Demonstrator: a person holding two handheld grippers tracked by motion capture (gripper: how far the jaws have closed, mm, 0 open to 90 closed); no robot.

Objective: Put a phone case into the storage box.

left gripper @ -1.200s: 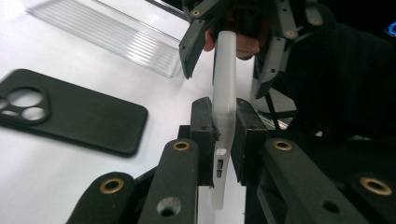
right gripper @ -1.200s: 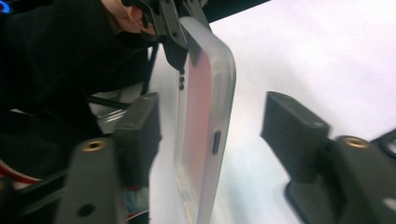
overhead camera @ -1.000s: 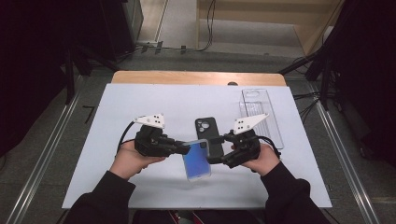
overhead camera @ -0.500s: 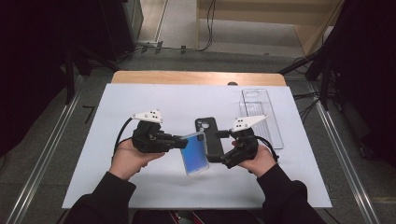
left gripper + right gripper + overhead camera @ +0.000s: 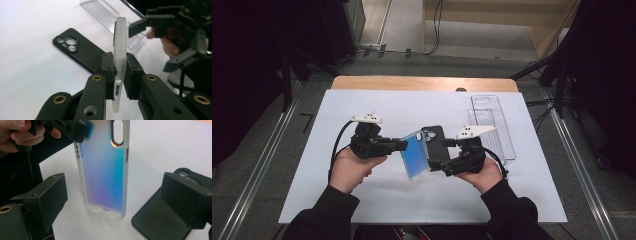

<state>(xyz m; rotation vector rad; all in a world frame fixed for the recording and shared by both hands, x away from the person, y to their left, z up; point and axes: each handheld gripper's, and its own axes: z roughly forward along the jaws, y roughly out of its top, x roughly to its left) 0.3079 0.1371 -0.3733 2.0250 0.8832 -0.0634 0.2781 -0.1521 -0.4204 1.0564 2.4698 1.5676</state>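
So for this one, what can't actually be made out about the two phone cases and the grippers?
- Iridescent case: right gripper view cuts off its top edge.
- Black case: in the high view, the iridescent case and right gripper cover its lower part; whether the jaws touch it is unclear.
- Left gripper: its pads hide the clamped stretch of the case's edge.
- Clear tray: contents too faint to tell.

A white table top (image 5: 377, 102) stands on grey floor (image 5: 257, 165) amid dark surroundings.
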